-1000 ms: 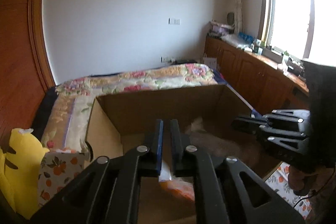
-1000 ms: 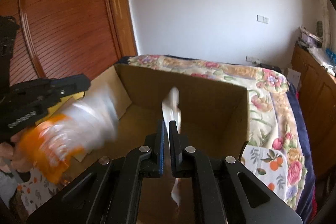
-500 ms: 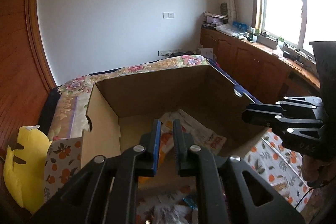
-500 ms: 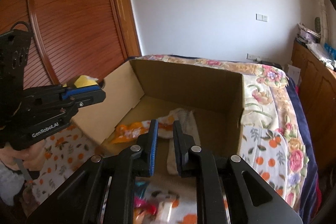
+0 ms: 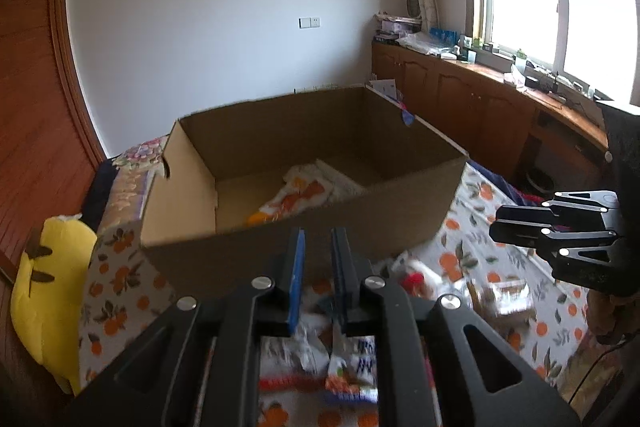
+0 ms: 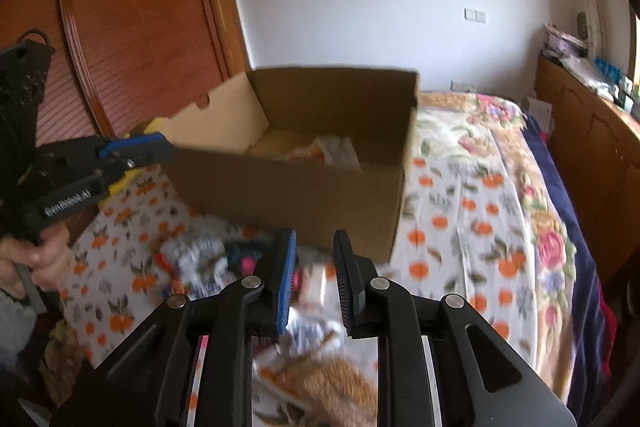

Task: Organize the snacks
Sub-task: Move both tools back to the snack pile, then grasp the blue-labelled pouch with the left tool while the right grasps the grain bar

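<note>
Two grippers hover above loose snack packets [image 5: 352,367] scattered on the bed's orange-print sheet [image 6: 460,211], just in front of the cardboard box [image 5: 304,239], which sits close so packets need only a short carry. At left, the left gripper [image 5: 318,279] has its jaws opening with nothing between them. Inside the box lie two packets [image 5: 304,193], already sorted. At right, the right gripper [image 6: 314,279] likewise spreads its empty jaws, probably readying for another pick.

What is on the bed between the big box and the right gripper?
Loose snack packets lie on the orange-print sheet between the cardboard box and right gripper, seen in the right wrist view.
</note>
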A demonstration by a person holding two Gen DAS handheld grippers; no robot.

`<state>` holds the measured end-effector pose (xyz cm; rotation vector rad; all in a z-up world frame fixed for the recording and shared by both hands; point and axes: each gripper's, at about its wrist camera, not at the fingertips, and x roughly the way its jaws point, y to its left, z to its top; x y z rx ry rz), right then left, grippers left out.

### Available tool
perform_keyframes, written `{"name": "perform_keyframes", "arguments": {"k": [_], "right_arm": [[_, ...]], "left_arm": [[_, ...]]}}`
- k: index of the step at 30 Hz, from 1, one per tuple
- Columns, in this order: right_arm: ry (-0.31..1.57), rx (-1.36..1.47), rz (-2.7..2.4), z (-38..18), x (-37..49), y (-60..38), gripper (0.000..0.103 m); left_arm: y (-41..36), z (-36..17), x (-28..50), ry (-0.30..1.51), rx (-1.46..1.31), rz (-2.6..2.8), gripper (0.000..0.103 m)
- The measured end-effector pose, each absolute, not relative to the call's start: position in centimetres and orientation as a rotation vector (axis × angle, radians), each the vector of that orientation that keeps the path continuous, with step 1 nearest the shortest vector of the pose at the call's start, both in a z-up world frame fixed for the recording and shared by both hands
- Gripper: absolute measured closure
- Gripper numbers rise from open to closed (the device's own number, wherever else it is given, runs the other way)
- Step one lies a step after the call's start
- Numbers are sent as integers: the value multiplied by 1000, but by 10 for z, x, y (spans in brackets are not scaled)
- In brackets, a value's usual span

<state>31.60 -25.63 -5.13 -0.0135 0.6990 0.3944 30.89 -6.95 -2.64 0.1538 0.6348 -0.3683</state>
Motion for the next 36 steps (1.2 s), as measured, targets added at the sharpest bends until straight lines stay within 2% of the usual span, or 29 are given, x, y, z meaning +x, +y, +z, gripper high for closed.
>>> {"name": "perform_keyframes", "arguments": {"k": [4,5,6,11,18,23,36], "right_arm": [[727,-5,387,-77,295,-264,74],[731,-6,388,-83,291,-265,67],[734,-5,387,-89,288,-267,64],[765,-7,380,-118,272,-270,61],[776,-76,364,-131,267,-278,38],[818,-72,407,-140,276,-285,31],[856,1,433,-150,282,-292,29]], "left_arm": [[-67,-49,291,657,132,-369,86],[-65,-55,288,662,127,-367,86],[-66,-59,285,665,123,-365,86],[-57,-91,270,710,95,-343,85],[-54,-117,258,735,89,-332,83],[-58,-127,256,766,76,-348,80],[-87,-130,269,844,142,-415,68]]}}
